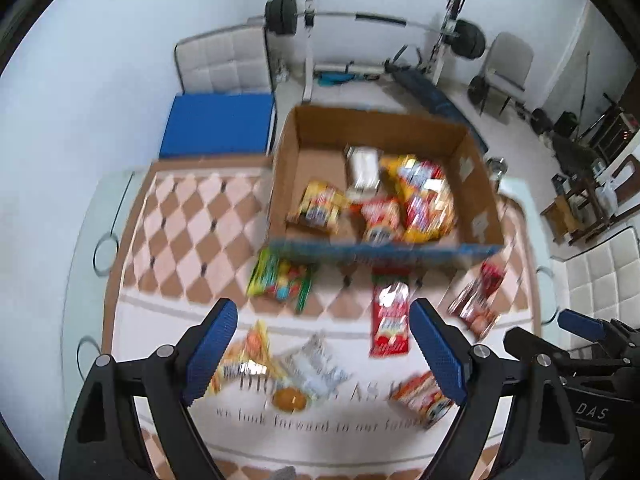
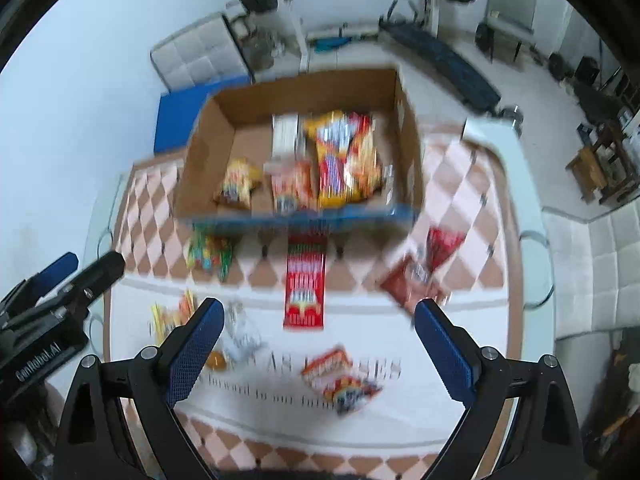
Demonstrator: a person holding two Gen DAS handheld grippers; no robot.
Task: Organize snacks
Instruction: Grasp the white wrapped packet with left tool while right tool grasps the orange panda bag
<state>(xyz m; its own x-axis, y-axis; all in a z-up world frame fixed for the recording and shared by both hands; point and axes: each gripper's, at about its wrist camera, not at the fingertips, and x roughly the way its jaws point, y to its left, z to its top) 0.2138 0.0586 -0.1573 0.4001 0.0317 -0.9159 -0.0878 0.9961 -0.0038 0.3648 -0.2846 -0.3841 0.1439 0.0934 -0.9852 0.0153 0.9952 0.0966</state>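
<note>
An open cardboard box [image 1: 316,148] [image 2: 224,152] stands at the far side of the table and holds several snack packs [image 1: 424,200] [image 2: 340,160]. Loose packs lie in front of it: a long red pack [image 1: 390,320] [image 2: 305,280], a green candy pack [image 1: 280,280] [image 2: 210,254], a dark red pack [image 1: 478,296] [image 2: 424,268], a silver wrapper [image 1: 312,364] [image 2: 240,332], a yellow pack [image 1: 244,356] and a small red pack [image 1: 424,396] [image 2: 340,376]. My left gripper [image 1: 322,354] and right gripper [image 2: 318,350] are both open and empty, above the near packs.
The table has a checkered cloth [image 1: 188,224] with printed text. A blue mat [image 1: 218,124], padded chairs [image 1: 224,60] and a barbell rack [image 1: 360,20] stand behind the table. The right gripper shows at the left view's right edge [image 1: 580,328].
</note>
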